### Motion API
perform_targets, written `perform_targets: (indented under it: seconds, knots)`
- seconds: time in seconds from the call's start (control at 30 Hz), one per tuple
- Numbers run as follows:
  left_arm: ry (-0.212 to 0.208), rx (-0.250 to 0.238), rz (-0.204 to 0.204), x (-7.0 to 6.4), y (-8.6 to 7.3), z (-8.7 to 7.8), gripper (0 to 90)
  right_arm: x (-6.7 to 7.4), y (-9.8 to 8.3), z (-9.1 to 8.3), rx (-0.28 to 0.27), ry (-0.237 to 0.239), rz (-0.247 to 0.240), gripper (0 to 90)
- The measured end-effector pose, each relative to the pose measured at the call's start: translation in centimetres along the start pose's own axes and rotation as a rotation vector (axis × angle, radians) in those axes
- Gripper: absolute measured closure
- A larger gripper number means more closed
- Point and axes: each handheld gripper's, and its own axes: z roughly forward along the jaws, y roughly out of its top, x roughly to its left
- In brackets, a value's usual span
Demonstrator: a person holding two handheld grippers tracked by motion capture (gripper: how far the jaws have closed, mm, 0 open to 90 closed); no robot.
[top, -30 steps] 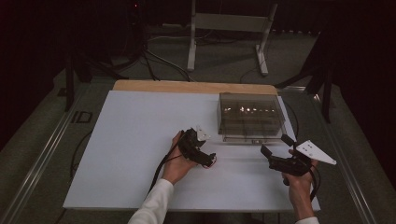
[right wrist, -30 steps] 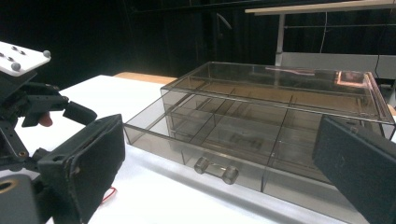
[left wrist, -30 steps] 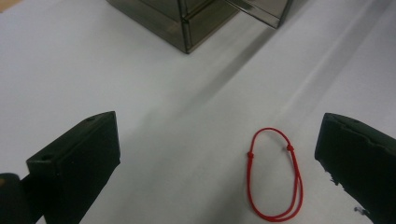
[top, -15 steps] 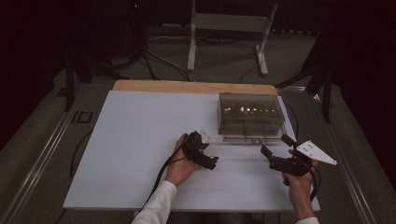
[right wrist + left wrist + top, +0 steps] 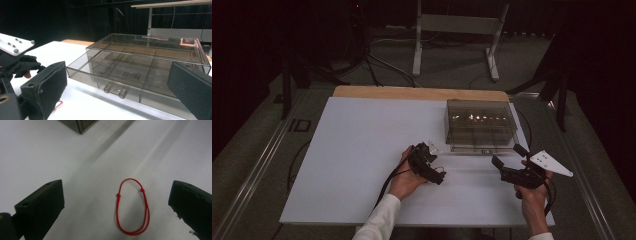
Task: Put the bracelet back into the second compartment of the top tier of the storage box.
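Red cord loop [image 5: 133, 207] lies between open left claw [image 5: 117, 205].

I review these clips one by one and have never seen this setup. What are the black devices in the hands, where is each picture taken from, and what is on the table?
A person sits at a white table and holds a hand-operated two-jaw gripper in each hand. The high view looks down from above: the left gripper is near the middle, the right gripper at the right. The other two pictures come from cameras riding on the grippers, looking along their black jaws. The left gripper view shows a red string loop lying flat on the table between its open jaws, not touched. The right gripper view faces a clear plastic organizer box whose bottom drawer is pulled partly out. Both grippers are open and hold nothing.
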Motion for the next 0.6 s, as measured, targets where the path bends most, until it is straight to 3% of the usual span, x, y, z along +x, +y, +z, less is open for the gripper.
perform_targets:
  seconds: [0.2,0.47,0.6]
  knots:
    - [-0.016,0.03,0.0,-0.08,-0.06,0.24,2.1,-0.04,-0.04,0.03,0.0,-0.001,-0.001,2.8]
    - [-0.081,0.049,-0.006,-0.19,-0.27,0.44,2.1,-0.09,-0.06,0.02,0.0,-0.005,0.0,2.9]
    - [-0.069,0.07,0.014,-0.54,-0.3,0.63,2.1,-0.09,-0.05,0.01,0.0,-0.003,-0.001,2.9]
